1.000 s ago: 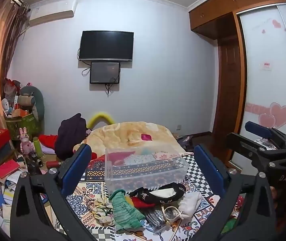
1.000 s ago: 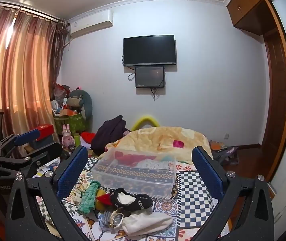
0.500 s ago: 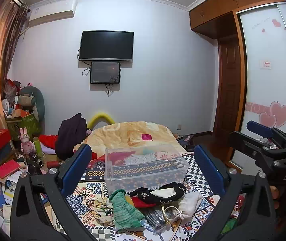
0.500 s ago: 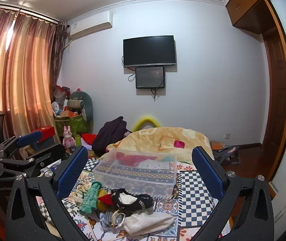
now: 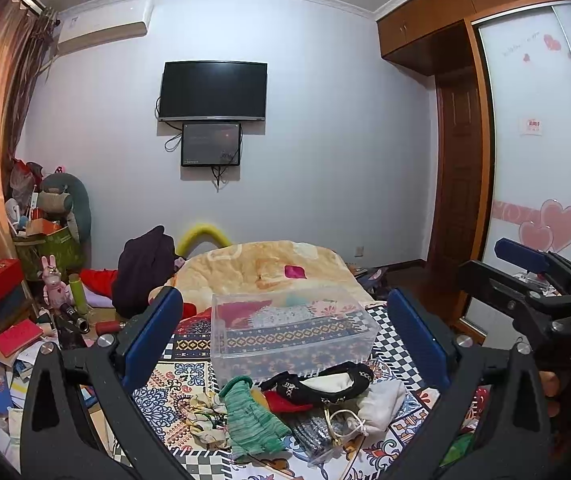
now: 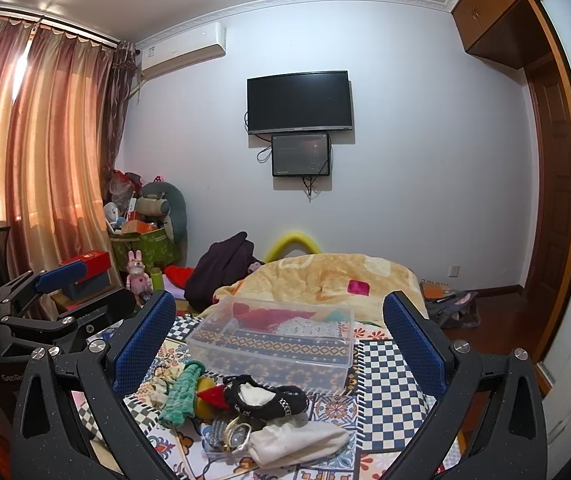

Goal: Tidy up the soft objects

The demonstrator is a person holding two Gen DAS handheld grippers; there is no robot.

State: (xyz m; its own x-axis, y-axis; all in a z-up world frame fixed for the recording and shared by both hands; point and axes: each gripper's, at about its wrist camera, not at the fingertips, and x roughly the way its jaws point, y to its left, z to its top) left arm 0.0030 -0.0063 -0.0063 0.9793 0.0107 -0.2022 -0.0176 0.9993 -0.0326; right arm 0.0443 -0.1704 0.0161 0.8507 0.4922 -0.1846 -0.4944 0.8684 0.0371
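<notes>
A pile of soft things lies on the patterned bedspread (image 5: 173, 380): a green knit sock (image 5: 251, 420), a black slipper (image 5: 321, 384), a white cloth (image 5: 379, 402) and a red piece (image 5: 283, 400). Behind it stands a clear plastic box (image 5: 291, 330). The same sock (image 6: 179, 392), slipper (image 6: 265, 398), white cloth (image 6: 297, 440) and box (image 6: 273, 342) show in the right wrist view. My left gripper (image 5: 285, 336) is open and empty above the pile. My right gripper (image 6: 279, 336) is open and empty too. Each gripper appears at the other view's side, the right one (image 5: 533, 292) and the left one (image 6: 45, 300).
A yellow blanket (image 5: 261, 268) and a dark garment (image 5: 143, 268) lie behind the box. Boxes, a pink rabbit toy (image 5: 55, 284) and clutter fill the left floor. A wardrobe (image 5: 541, 160) stands on the right, curtains (image 6: 33, 160) on the left.
Both grippers have drifted slightly; the view barely shifts. Nothing on the bed has moved and both stay open.
</notes>
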